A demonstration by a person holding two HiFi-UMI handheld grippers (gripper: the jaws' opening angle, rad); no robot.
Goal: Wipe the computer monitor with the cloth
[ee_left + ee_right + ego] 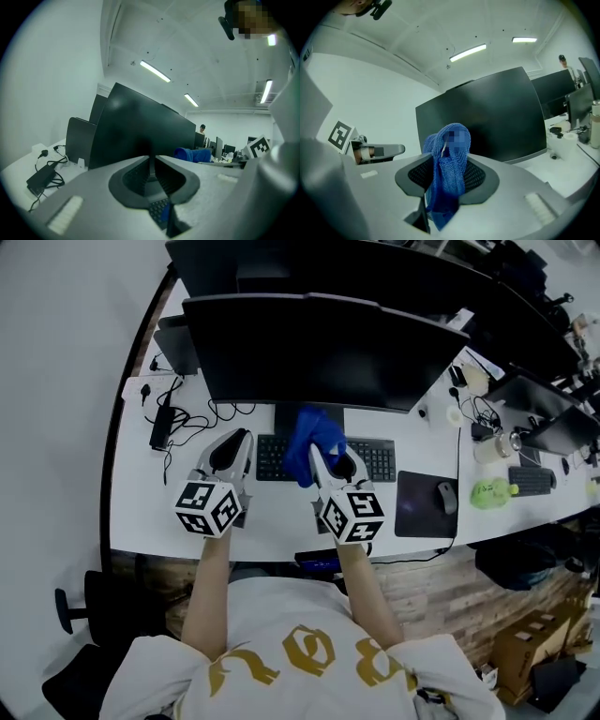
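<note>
Cloth (310, 439): blue, soft and light, likely to bunch rather than lie flat. It sits at frame centre, just below the monitor (319, 352) and over the keyboard (377, 461). Right gripper (326, 457) pinches its gathered middle — a sound hold, with the loose folds ahead of the jaws. Left gripper (238, 441) — jaws pressed together, empty, left of centre.

Place: office | long white desk (281, 514), rows of monitors (319, 348), keyboards (380, 461), ceiling strip lights (154, 71)

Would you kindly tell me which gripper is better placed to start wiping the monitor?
Right. The right gripper is shut on the cloth and faces the monitor; the left gripper is shut with nothing between its jaws.
</note>
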